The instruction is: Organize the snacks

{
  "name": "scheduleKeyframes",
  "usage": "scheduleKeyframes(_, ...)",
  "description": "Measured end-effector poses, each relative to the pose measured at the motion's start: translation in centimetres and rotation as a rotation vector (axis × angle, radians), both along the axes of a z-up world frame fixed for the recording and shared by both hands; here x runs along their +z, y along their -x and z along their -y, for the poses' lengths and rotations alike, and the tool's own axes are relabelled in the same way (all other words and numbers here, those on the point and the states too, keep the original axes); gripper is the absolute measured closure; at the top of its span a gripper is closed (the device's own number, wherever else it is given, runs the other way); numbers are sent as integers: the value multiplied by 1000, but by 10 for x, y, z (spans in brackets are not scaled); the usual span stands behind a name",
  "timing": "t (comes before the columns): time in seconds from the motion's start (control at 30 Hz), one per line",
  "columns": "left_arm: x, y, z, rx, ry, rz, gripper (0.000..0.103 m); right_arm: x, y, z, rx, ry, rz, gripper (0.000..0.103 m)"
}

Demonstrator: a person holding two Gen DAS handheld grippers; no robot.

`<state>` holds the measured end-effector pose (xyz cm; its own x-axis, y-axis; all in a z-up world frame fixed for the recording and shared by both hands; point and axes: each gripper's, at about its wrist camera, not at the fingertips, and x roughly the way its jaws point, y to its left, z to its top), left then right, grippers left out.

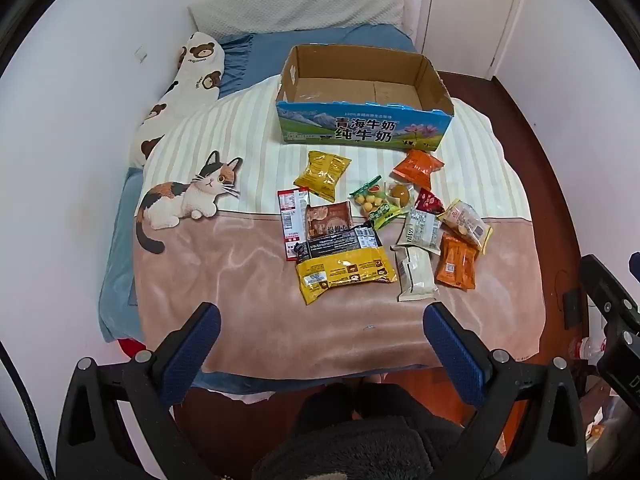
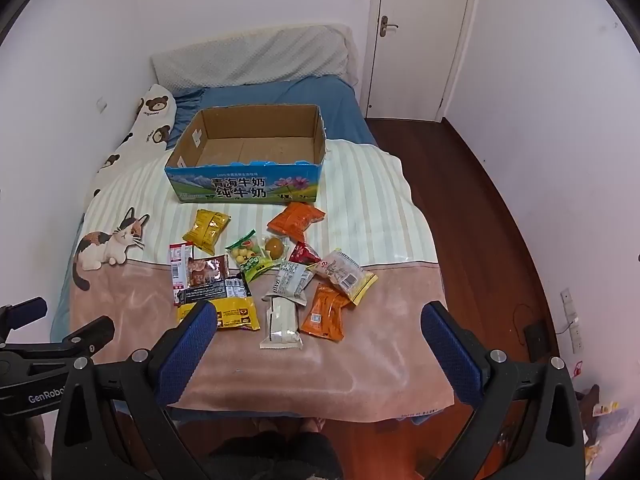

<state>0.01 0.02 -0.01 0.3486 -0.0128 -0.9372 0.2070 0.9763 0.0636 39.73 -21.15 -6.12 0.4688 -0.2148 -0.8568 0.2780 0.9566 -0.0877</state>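
Beyond the gripper fingers, glossy plastic snack packets (image 1: 362, 220) are seen on a plush, faintly sheened pink blanket (image 1: 240, 280). Farther off, a matt brown corrugated-cardboard box (image 2: 248, 148) is seen, its printed front smooth.

carton (image 1: 362, 130) reads 青海牛奶 纯牛奶

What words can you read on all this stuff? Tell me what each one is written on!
"青海牛奶 纯牛奶": front of the cardboard box, in big letters.
"GenRobo", cut off by the picture edge: the left tongs, seen in the right wrist view.
Small line along the box's top edge: too blurred to read.
Print on the snack packets: too small to read.
Writing on the bear pillow: too blurred to read.
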Motion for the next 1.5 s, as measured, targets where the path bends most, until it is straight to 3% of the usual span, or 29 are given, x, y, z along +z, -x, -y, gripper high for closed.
scheduleKeyframes(1.5, 11, -8, 1, 18, 46, 28, 0, -5, -4, -4, 5, -10, -27, 0)
